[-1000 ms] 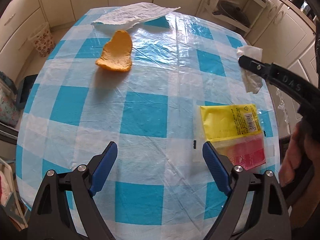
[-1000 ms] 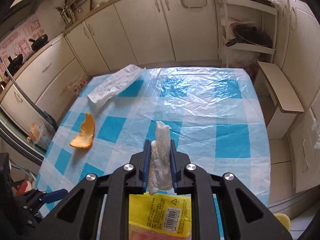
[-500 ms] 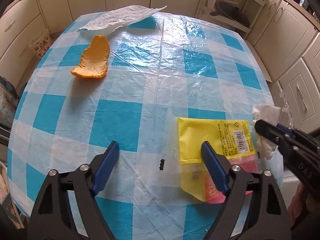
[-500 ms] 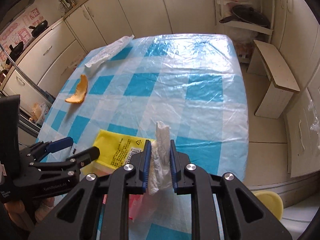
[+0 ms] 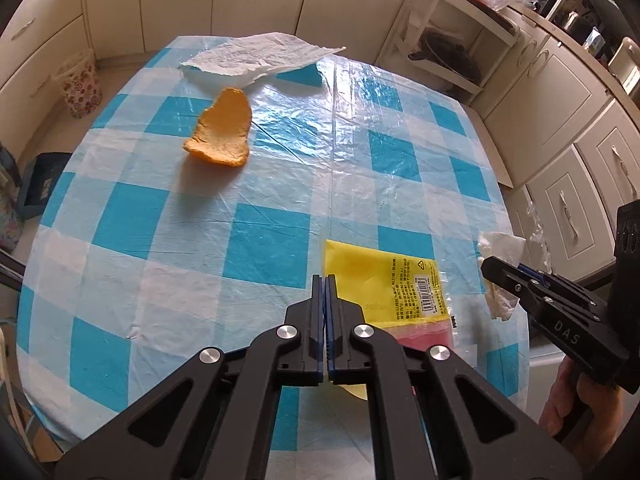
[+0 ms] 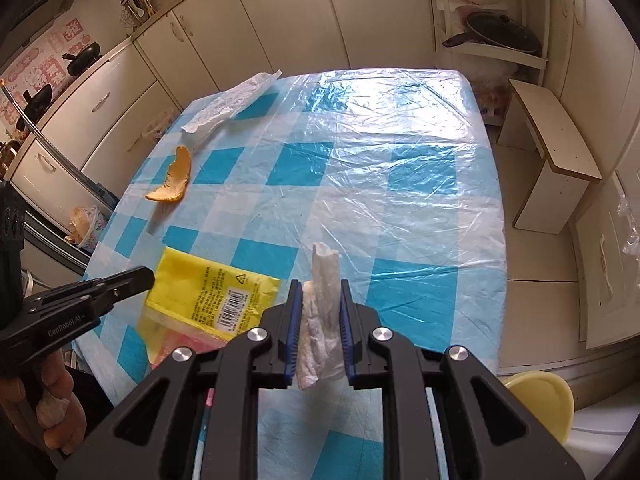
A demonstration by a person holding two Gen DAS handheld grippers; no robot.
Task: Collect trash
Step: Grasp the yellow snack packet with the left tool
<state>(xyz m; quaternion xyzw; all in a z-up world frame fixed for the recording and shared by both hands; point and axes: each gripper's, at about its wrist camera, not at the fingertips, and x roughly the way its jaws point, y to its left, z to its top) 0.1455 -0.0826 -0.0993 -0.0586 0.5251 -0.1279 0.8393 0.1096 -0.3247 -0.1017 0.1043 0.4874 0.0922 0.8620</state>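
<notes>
A yellow and red packet (image 5: 384,280) (image 6: 208,280) lies near the front of the blue-checked table (image 5: 272,232). My left gripper (image 5: 324,279) (image 6: 146,275) has its jaws pressed together at the packet's left edge, apparently pinching it. Just off the table's right edge, my right gripper (image 6: 318,286) (image 5: 490,268) is shut on a crumpled white tissue (image 6: 324,264) (image 5: 500,242) that sticks up between the pads. An orange peel (image 5: 222,132) (image 6: 174,182) and a white paper towel (image 5: 256,58) (image 6: 228,104) lie at the far left.
Clear plastic sheeting covers the tablecloth. A floral bin (image 5: 80,88) stands on the floor beyond the table's left side. A white stool (image 6: 552,152) and a shelf with a pan (image 6: 500,32) are to the right. Cabinets ring the room.
The left gripper's jaws went from wide open to fully together at the packet's left edge. The right gripper drew back toward the table's near right edge, still holding the tissue.
</notes>
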